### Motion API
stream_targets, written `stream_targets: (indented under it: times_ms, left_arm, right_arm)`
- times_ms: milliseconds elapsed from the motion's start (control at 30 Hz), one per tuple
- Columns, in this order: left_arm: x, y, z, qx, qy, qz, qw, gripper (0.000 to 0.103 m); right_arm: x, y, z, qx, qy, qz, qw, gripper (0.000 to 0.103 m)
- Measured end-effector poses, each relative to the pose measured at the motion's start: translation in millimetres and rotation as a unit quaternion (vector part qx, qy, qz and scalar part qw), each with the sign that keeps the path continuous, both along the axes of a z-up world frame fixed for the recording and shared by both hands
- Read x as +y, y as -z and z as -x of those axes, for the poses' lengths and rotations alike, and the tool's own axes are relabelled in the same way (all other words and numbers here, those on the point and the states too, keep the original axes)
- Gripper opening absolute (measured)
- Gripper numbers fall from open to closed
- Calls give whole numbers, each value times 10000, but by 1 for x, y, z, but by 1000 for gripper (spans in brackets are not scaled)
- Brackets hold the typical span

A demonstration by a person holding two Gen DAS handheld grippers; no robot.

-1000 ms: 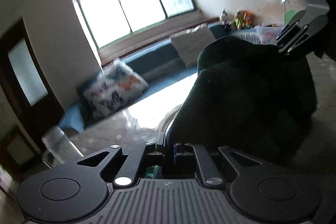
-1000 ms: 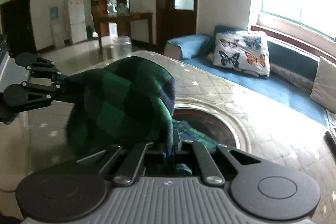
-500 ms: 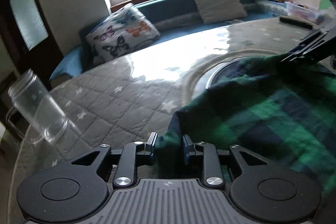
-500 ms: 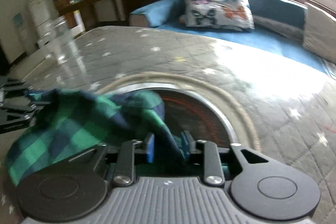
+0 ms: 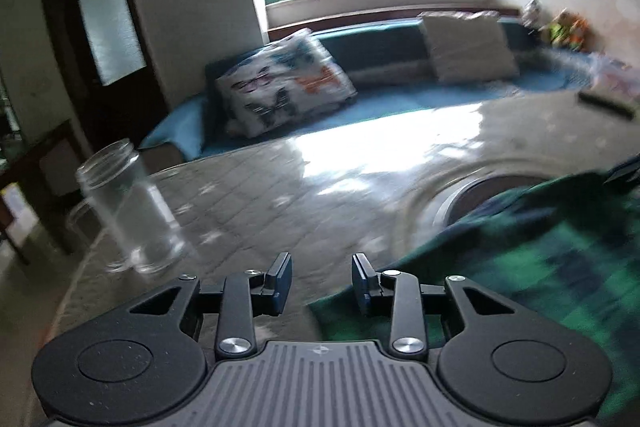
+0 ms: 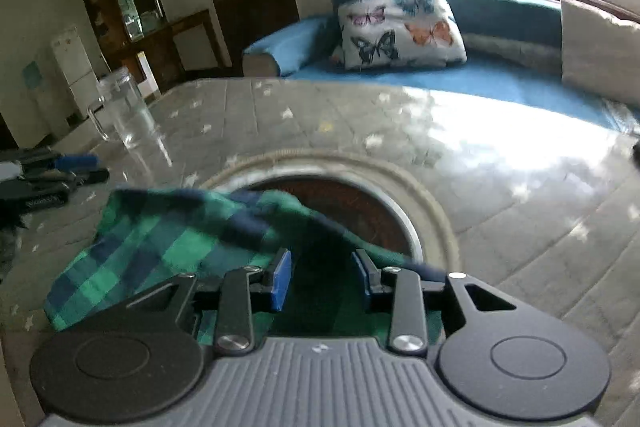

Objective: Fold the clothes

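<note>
The plaid cloth [image 6: 160, 247] lies loose on the quilted table [image 6: 500, 187], partly over its round inset. Both the left gripper [image 5: 320, 281] and the right gripper [image 6: 320, 277] have jaws apart, gripping nothing. A careless regrasp could bunch the apparently uneven fold or knock the glass jar [image 5: 132, 211] at far left.

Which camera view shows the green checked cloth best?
The right wrist view: the green checked cloth lies there nearly whole on the table, with its pattern fairly clear. The left wrist view shows only a blurred part at its right edge.
</note>
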State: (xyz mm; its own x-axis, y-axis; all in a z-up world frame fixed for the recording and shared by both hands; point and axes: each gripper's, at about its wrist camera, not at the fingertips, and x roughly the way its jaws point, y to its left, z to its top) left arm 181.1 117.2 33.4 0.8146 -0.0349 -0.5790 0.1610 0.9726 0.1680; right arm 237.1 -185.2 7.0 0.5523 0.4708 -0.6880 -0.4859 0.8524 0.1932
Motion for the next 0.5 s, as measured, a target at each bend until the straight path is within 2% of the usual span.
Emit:
stream_targets:
  times_ms: [100,267,367,500]
  left_arm:
    - [-14,-4,0,54,281,275,9992,36]
    - [-38,5,-12,283,612,503,9965,31]
    - [-50,12,-22,413,758,620,9943,31]
    - [-63,21,-38,586,884,759,9915,31]
  right_arm:
    - [4,14,-10,215,137,7,9997,31]
    - [2,32,-24,340,461,64,9983,24]
    - [5,27,-24,204,500,63,9985,25]
    - [22,17,-23,98,205,-77,9997,25]
